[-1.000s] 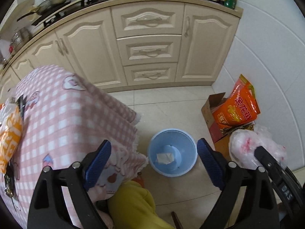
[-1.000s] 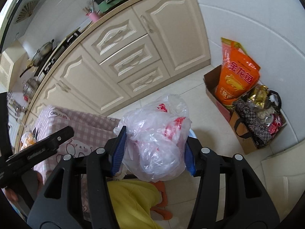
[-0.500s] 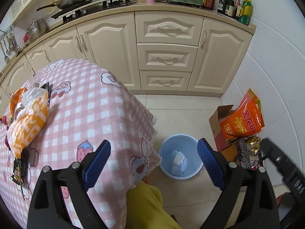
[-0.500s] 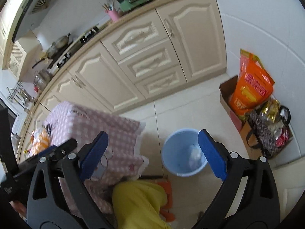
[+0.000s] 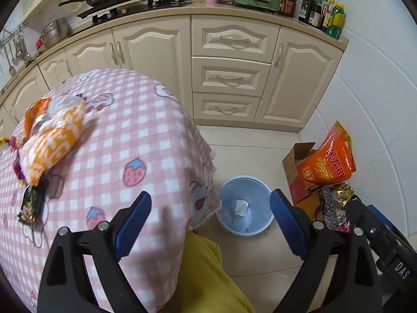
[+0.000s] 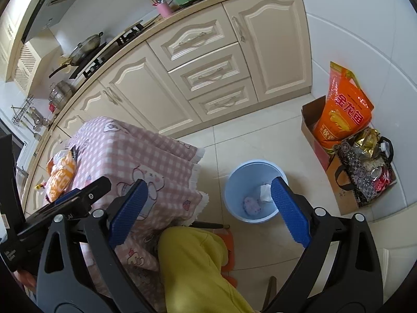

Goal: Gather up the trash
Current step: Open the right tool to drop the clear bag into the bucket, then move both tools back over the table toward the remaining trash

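Observation:
A light blue trash bin point(image 5: 258, 185) stands on the floor by the table; it also shows in the right wrist view point(image 6: 234, 182). Inside lie a white paper point(image 5: 241, 206) and a crumpled plastic bag point(image 6: 251, 204). My left gripper point(image 5: 209, 224) is open and empty above the table's corner. My right gripper point(image 6: 208, 214) is open and empty, above the bin. On the pink checked table point(image 5: 135, 135) lie an orange-and-white plastic bag point(image 5: 52, 138) and a dark snack wrapper point(image 5: 31, 203).
Cream kitchen cabinets point(image 5: 229, 75) line the back. A cardboard box with an orange rice bag point(image 5: 331, 161) and a bag of cans point(image 6: 365, 169) stand at the right wall. A yellow trouser leg point(image 6: 198, 268) is below, between the grippers.
My right gripper opened and let go of the clear plastic bag, which now lies in the bin. Both grippers rose and pulled back; more of the table shows.

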